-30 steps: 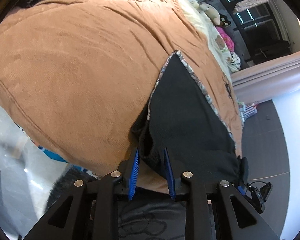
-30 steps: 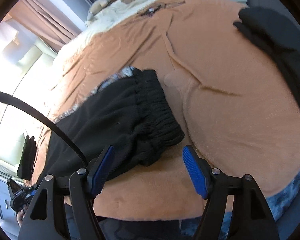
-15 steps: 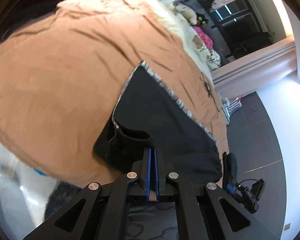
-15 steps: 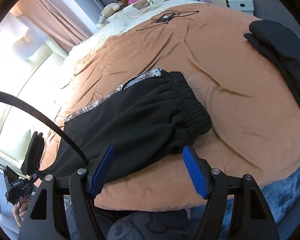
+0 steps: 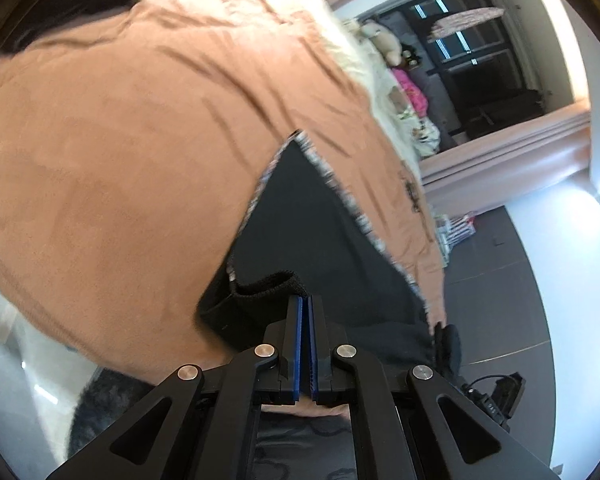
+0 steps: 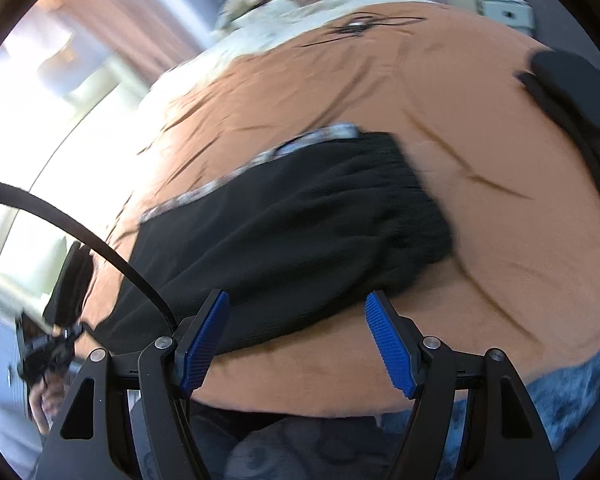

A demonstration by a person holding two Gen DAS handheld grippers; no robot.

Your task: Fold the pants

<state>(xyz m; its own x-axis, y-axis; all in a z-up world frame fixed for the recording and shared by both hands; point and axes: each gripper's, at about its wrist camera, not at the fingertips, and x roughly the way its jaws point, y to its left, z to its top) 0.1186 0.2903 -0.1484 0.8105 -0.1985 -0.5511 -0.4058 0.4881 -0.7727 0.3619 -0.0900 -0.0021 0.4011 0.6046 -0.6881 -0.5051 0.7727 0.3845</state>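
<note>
Your left gripper (image 5: 304, 312) has its blue pads pressed together on the ribbed cuff (image 5: 268, 286) of the black pants (image 6: 300, 232); your right gripper (image 6: 296, 320) hangs wide and empty above the waistband end (image 6: 416, 204).

The pants lie flat across the brown blanket (image 5: 120, 140), near its edge. Expect soft, light knit that sags and drags rather than holding shape, so the cuff alone may stretch. Take the thick elastic waistband with your right pads; it looks the firmest hold. The printed lining edge (image 6: 220, 186) could slip out of line.
</note>
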